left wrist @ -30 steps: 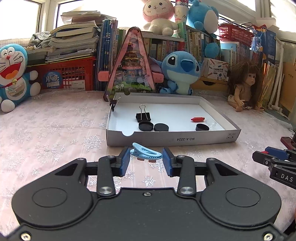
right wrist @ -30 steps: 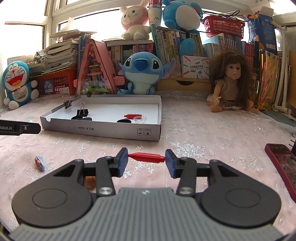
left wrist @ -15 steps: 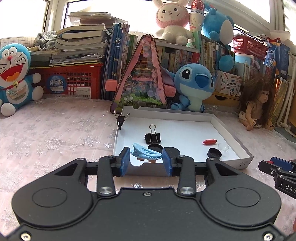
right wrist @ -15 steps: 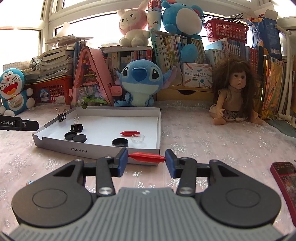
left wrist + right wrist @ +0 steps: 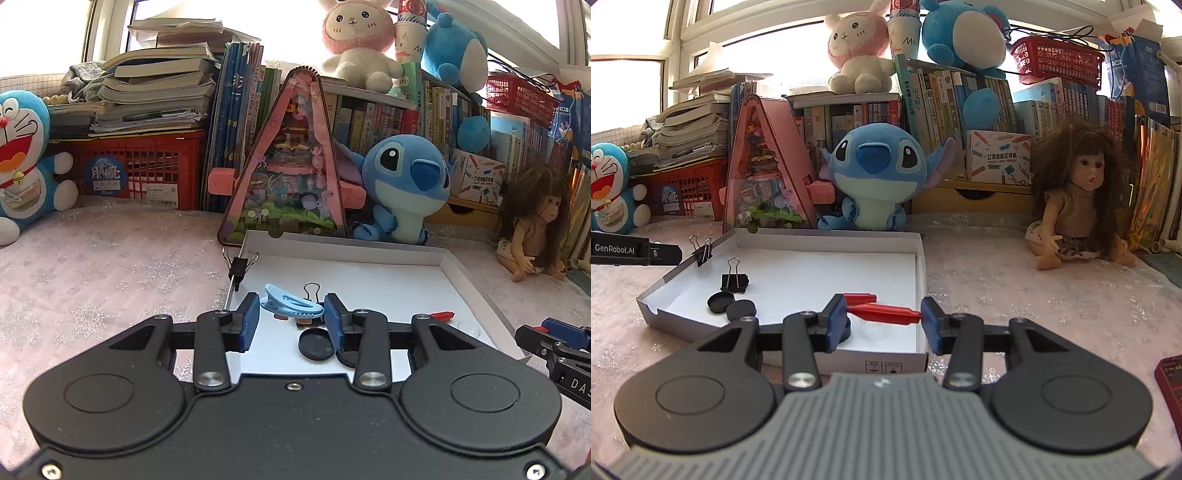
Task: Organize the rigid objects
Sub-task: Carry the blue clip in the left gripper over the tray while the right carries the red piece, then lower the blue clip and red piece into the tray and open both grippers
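The left gripper (image 5: pixel 291 318) is clamping a light blue plastic clip (image 5: pixel 289 306) and the right gripper (image 5: pixel 884 320) is pinching a slim red plastic piece (image 5: pixel 884 313), both hovering over the shallow white cardboard tray (image 5: pixel 827 240) holding black binder clips (image 5: pixel 734 281) and black round caps (image 5: pixel 740 309).

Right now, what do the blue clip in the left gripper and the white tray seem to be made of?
Blue clip: probably moulded plastic, smooth with a slight sheen, with ridged teeth along its edge. White tray: looks like thin cardboard, matte white inside, with folded walls and printed marks on its grey outer face. Neither can be confirmed by look alone.
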`<action>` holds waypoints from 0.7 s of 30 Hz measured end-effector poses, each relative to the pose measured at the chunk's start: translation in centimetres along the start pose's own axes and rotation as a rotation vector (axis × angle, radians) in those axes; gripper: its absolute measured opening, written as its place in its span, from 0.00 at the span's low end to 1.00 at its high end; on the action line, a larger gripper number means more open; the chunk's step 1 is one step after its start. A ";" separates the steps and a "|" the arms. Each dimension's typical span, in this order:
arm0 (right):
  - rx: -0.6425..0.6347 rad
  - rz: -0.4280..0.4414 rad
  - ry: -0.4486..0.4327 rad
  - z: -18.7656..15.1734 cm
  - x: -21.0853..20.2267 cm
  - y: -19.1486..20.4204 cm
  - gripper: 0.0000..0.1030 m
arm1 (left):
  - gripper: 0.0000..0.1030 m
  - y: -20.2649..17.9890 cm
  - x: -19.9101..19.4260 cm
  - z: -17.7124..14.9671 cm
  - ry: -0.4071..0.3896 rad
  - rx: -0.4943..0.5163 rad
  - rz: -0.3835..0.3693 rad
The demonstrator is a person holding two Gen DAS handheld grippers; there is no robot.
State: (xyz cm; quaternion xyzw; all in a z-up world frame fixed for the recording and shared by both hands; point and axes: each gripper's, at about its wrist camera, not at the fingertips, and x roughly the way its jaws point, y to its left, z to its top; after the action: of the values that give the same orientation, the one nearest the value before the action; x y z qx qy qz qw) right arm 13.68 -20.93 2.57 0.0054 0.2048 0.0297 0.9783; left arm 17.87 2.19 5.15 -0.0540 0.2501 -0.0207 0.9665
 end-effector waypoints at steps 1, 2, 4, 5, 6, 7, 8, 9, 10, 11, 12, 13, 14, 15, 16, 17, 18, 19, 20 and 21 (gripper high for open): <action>0.002 -0.001 0.003 0.1 0.4 0.0 0.48 | 0.35 -0.1 0.3 0.1 0.000 0.002 0.001; 0.005 -0.002 0.006 0.2 0.8 0.1 0.48 | 0.35 -0.1 0.7 0.2 -0.001 0.002 0.001; 0.008 -0.001 0.014 0.5 1.5 0.2 0.48 | 0.35 -0.3 1.5 0.5 0.006 -0.002 0.000; 0.007 -0.002 0.017 0.5 1.8 0.3 0.48 | 0.35 -0.4 2.0 0.6 0.009 -0.003 0.001; 0.005 -0.003 0.019 0.7 2.2 0.4 0.48 | 0.35 -0.6 2.4 0.7 0.009 -0.002 0.004; 0.001 -0.005 0.019 0.8 2.5 0.5 0.48 | 0.35 -0.7 2.8 0.7 0.007 -0.001 0.007; -0.002 -0.003 0.016 0.9 2.9 0.7 0.48 | 0.35 -0.9 3.2 0.8 0.008 0.000 0.008; -0.003 0.001 0.012 1.0 3.2 0.7 0.48 | 0.35 -1.1 3.7 0.9 0.014 -0.003 0.007; -0.004 0.009 0.006 1.1 3.5 0.8 0.48 | 0.35 -1.3 4.1 1.0 0.021 -0.007 0.004; -0.004 0.015 0.003 1.2 3.9 0.9 0.48 | 0.35 -1.5 4.5 1.1 0.026 -0.009 0.001; -0.004 0.015 0.002 1.3 4.2 1.0 0.48 | 0.35 -1.7 5.0 1.2 0.029 -0.007 0.002; -0.005 0.012 0.000 1.4 4.6 1.1 0.48 | 0.35 -1.9 5.3 1.3 0.029 -0.003 0.004; -0.002 0.015 -0.002 1.5 4.9 1.2 0.48 | 0.35 -2.1 5.6 1.4 0.029 0.004 0.005; 0.006 0.019 0.001 1.5 5.3 1.2 0.48 | 0.35 -2.3 5.9 1.5 0.027 0.009 0.006; 0.015 0.021 0.005 1.6 5.7 1.1 0.48 | 0.35 -2.4 6.2 1.6 0.027 0.013 0.006; 0.028 0.021 0.012 1.7 6.2 1.1 0.48 | 0.35 -2.6 6.5 1.7 0.027 0.018 0.007; 0.038 0.021 0.017 1.7 6.5 1.0 0.48 | 0.35 -2.7 6.8 1.7 0.028 0.023 0.011; 0.048 0.021 0.022 1.7 6.9 1.0 0.48 | 0.35 -2.8 7.1 1.8 0.029 0.025 0.014; 0.055 0.021 0.025 1.7 7.3 0.9 0.48 | 0.35 -2.8 7.4 1.9 0.033 0.025 0.016; 0.058 0.023 0.027 1.8 7.7 0.9 0.48 | 0.35 -2.8 7.6 2.0 0.036 0.022 0.018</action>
State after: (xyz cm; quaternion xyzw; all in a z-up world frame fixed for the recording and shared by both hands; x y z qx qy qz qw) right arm 21.35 -19.56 1.12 0.0357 0.2187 0.0350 0.9745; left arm 25.47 -0.92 3.49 -0.0406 0.2676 -0.0159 0.9625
